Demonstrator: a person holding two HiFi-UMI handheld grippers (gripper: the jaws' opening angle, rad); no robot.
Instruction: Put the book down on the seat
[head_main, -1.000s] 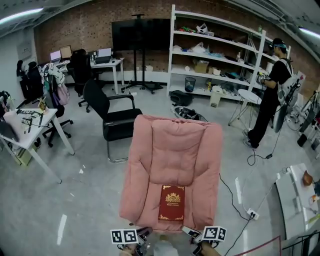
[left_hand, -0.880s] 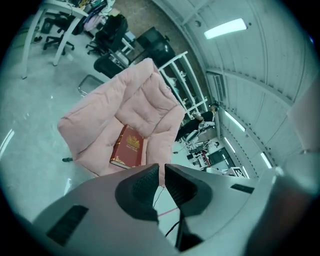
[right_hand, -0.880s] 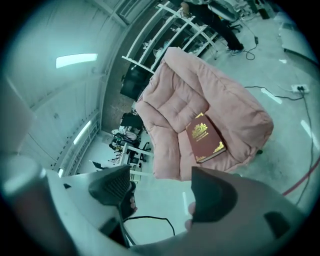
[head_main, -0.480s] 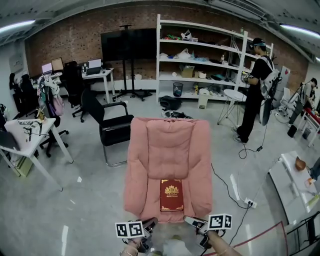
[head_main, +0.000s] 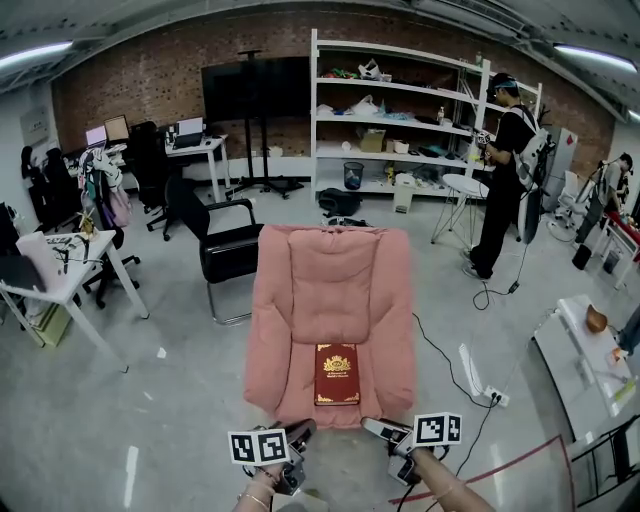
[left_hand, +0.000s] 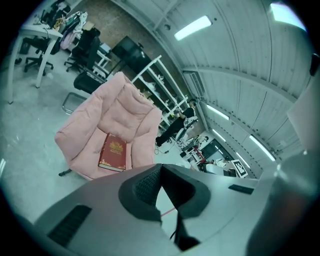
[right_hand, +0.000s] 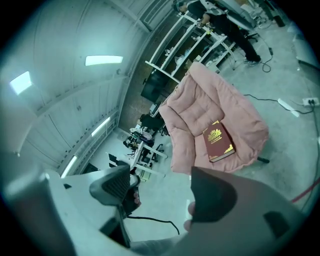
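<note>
Book (head_main: 337, 374), red with a gold crest, is lying flat and cover up on the seat (head_main: 302, 380) of a big pink armchair, toward the front edge, and neither gripper is touching it. Going left to right: there's a white desk (head_main: 70, 262) way off at the left, a black office chair (head_main: 225, 250) just behind the armchair's left side, white shelving (head_main: 400, 110) along the brick wall, and a person (head_main: 505, 170) standing over by it. Down at the bottom, the left gripper (head_main: 303, 432) has just been closing its jaws and they're now pressed together on nothing. The right gripper (head_main: 372, 428) has its jaws spread apart, nothing between them. Both sit just in front of the armchair.
</note>
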